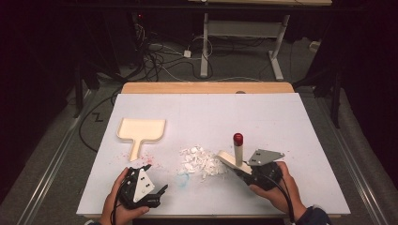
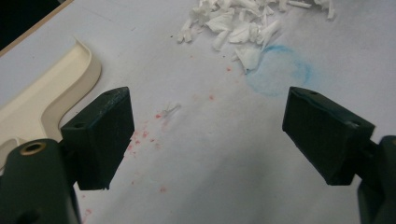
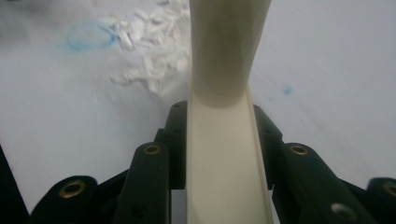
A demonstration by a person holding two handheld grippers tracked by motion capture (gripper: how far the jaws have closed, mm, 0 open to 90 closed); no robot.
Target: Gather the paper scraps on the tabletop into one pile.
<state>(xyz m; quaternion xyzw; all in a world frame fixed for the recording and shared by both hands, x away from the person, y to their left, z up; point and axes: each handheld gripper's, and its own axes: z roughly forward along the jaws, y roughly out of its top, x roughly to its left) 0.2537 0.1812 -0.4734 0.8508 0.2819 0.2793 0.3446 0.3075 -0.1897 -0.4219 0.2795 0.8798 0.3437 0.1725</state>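
Note:
A cream dustpan (image 1: 141, 130) lies flat at the left of the white-covered table (image 1: 281, 117), its handle toward me; its rim (image 2: 51, 88) appears in the left gripper view. A pile of white scraps (image 1: 202, 161) sits at the centre front. My left gripper (image 1: 155, 178) rests near the front edge, below the dustpan handle, open with nothing between its fingers (image 2: 100, 135). My right gripper (image 1: 241, 171) is shut on the flat cream base of a hand tool (image 1: 238, 152) with an upright handle and a red knob, right beside the scraps (image 3: 149, 56). The tool's base (image 3: 224, 154) lies between the jaws.
A blue circle mark (image 2: 280, 70) is drawn on the cover just in front of the scraps. Red specks (image 1: 150, 159) dot the cover near the dustpan handle. The wooden table edge (image 1: 206, 87) shows at the back. Cables (image 1: 159, 61) and a desk frame (image 1: 244, 42) are on the floor beyond.

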